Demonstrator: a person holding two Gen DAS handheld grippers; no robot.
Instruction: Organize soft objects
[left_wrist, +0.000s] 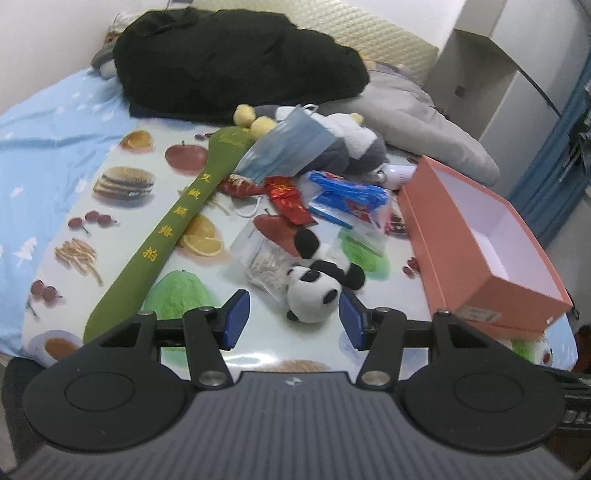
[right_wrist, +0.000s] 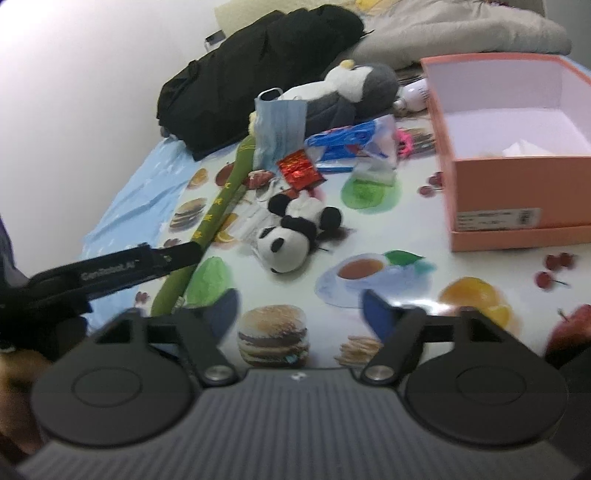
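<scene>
A small panda plush (left_wrist: 314, 291) lies on the food-print sheet (left_wrist: 122, 229). Its head sits between the blue pads of my left gripper (left_wrist: 293, 319), close to the right-hand pad with a gap at the other; the jaws stand apart and do not squeeze it. In the right wrist view the panda (right_wrist: 291, 232) lies well ahead of my right gripper (right_wrist: 301, 312), which is wide open over a burger print with nothing between its pads. A long green cushion stick (left_wrist: 177, 229) and a grey-white plush (left_wrist: 354, 144) lie further back.
An open orange box (left_wrist: 436, 229) stands at the right, seen too in the right wrist view (right_wrist: 517, 184). A face mask (left_wrist: 291, 147), a red packet (left_wrist: 286, 195) and a blue plastic bag (left_wrist: 347, 195) lie in a heap. A black jacket (left_wrist: 229, 62) lies behind.
</scene>
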